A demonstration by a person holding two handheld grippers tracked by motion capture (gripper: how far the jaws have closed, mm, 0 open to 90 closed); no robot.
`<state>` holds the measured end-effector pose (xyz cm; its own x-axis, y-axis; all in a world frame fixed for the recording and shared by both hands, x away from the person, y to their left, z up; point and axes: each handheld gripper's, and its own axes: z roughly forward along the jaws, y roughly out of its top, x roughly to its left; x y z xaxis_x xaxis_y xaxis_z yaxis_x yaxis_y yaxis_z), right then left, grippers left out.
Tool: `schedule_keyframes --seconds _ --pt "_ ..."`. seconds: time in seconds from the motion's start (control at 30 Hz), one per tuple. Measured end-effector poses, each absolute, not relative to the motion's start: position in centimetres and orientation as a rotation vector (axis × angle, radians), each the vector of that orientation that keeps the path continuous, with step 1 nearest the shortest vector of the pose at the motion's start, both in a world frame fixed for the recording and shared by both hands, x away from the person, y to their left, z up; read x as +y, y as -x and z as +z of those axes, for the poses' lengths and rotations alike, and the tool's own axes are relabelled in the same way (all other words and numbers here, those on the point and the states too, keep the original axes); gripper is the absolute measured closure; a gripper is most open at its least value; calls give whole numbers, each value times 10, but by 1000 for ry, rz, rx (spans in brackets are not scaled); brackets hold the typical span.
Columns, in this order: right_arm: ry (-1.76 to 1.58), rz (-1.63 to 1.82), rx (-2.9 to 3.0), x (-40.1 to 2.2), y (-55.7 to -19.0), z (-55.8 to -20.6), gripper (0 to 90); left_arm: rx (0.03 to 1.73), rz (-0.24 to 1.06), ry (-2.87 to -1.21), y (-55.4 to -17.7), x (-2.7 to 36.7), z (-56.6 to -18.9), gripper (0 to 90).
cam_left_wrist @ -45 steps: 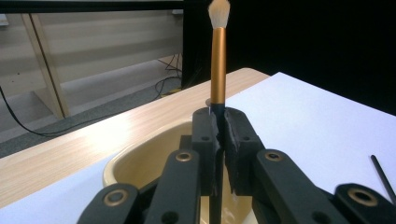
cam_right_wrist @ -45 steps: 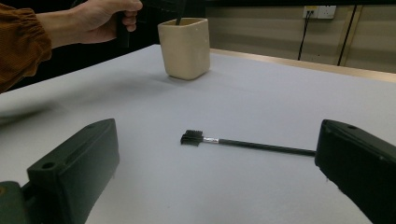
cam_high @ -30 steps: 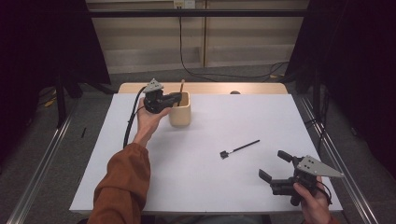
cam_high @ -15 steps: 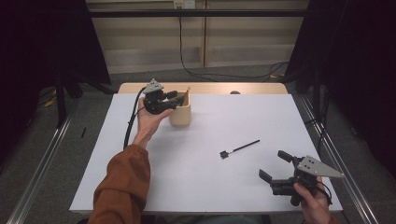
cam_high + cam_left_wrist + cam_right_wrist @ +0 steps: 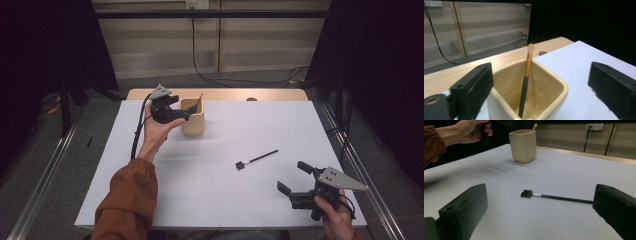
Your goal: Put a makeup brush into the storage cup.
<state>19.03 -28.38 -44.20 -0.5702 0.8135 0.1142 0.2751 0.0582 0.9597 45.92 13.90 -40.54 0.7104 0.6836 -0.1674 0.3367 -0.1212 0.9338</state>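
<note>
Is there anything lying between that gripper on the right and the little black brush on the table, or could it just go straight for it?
Nothing visible blocks it. The right gripper sits with its jaws open, and the black brush lies on bare white table just ahead of them. The cream cup, with another brush standing in it, is farther back by the left gripper.

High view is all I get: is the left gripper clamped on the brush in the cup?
Observer: No. The left gripper's jaws have just been opening. They stand wide, and the brush leans free in the cup between them, bristles up.
Operator: What head has the black tool lying loose?
Observer: The black tool ends in a small comb-like brush head.
Operator: How does it lie for the right gripper?
Observer: Crosswise ahead of the right gripper, whose jaws are open.
</note>
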Motion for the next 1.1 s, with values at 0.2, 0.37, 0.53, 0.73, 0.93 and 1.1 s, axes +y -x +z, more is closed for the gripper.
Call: schedule_keyframes --seconds 0.2,0.37,0.53,0.73,0.93,1.1 --pt "-1083 1531 1879 -283 -190 -442 0 828 371 -1726 -454 146 -403 24" --pt "-1090 1530 1877 -283 -191 -442 0 815 369 -1727 -447 152 -397 21" --pt "-1090 1527 1877 -283 -190 -442 0 815 394 -1722 -436 159 -395 21" --pt "-1088 1527 1881 -283 -191 -442 0 828 406 -1685 -422 171 -396 20" --pt "-1090 1524 1881 -283 -191 -442 0 824 410 -1684 -409 177 -400 22" --pt "-1087 1522 1883 -283 -191 -443 0 820 418 -1704 -401 179 -400 22"
